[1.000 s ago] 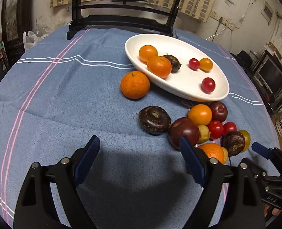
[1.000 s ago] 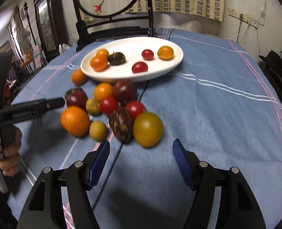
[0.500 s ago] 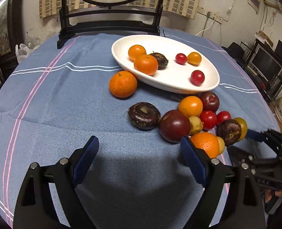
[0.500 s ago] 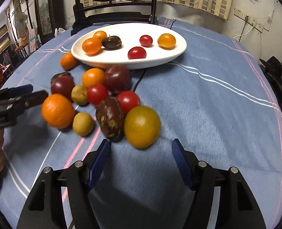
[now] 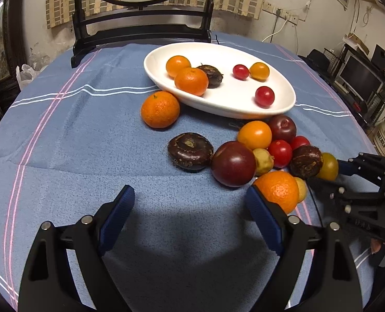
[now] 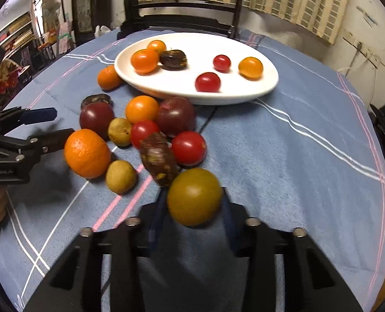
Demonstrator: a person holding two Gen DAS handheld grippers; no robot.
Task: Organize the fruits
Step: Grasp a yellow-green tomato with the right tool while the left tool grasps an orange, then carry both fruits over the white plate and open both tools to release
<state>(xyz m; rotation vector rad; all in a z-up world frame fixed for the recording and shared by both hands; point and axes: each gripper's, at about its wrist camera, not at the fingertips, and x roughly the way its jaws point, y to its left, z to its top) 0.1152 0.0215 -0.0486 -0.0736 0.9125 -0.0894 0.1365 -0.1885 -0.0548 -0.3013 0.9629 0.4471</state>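
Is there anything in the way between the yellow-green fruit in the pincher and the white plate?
Yes. The yellow-green fruit sits between the right gripper's just-closed fingers, and the pile of loose fruit lies between it and the white plate.

Fruit pile (image 6: 145, 135) before the plate (image 6: 244, 93) (six fruits inside).

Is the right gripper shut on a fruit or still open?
Shut: the right gripper, jaws just closing, has its blue pads against both sides of the yellow-green round fruit.

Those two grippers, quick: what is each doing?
Left gripper: open, holding nothing.
Right gripper: fingers just closed on the yellow-green tomato.
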